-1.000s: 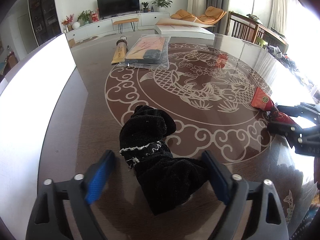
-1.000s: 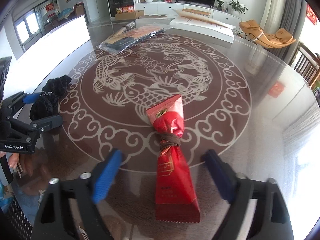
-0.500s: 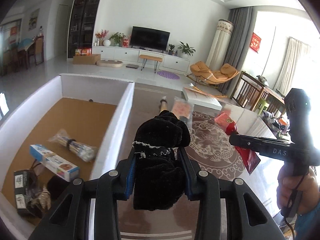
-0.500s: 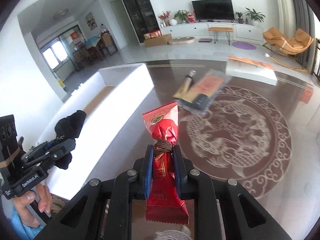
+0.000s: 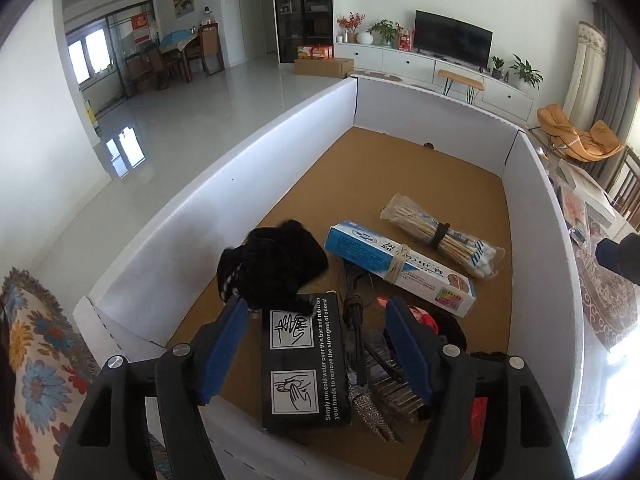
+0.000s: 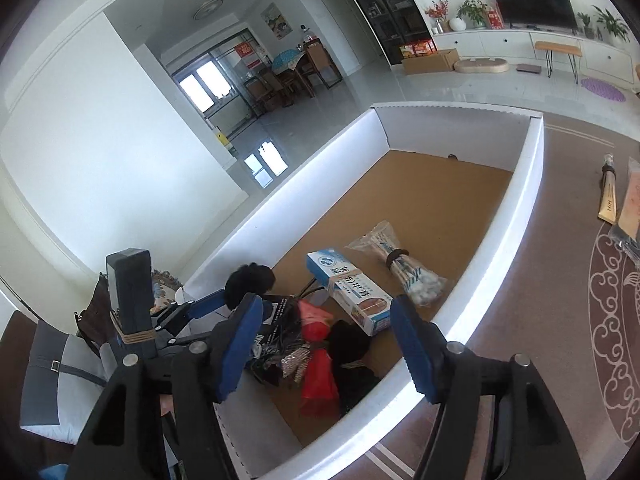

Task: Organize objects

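Left gripper: the black two-finger left gripper (image 5: 316, 344) with blue pads hangs over the near end of the box, its jaws opening; nothing is pinched between them.
Right gripper: the black right gripper (image 6: 332, 344) with blue pads hangs over the box's near corner, its jaws opening too; the red packet shows in the gap below but the pads do not press it.
Box: a large shallow white-walled cardboard box (image 5: 248, 176) with a brown floor sits beside the dark table.
Black cloth: a bundled black fabric piece with a white-speckled band (image 5: 272, 264) lies on the box floor near the left wall, just beyond the left gripper's left pad, its edge lapping onto the black carton.
Red packet: a red foil snack packet tied at the waist (image 6: 318, 360) lies in the box's near end, on a pile of dark items.
Black carton: a flat black carton with white printed hand-washing diagrams (image 5: 300, 360) lies in the box under the left gripper's gap.
Blue carton: a long blue-and-white carton bound with a rubber band (image 5: 400, 268) lies slantwise mid-box.
Swabs: a clear bag of wooden-stemmed cotton swabs with a black band (image 5: 436, 232) lies just beyond the blue carton, near the right wall.
Table: a dark brown table with a pale scroll pattern (image 6: 560, 320) carries a slim tan package (image 6: 608, 200) at its far side.
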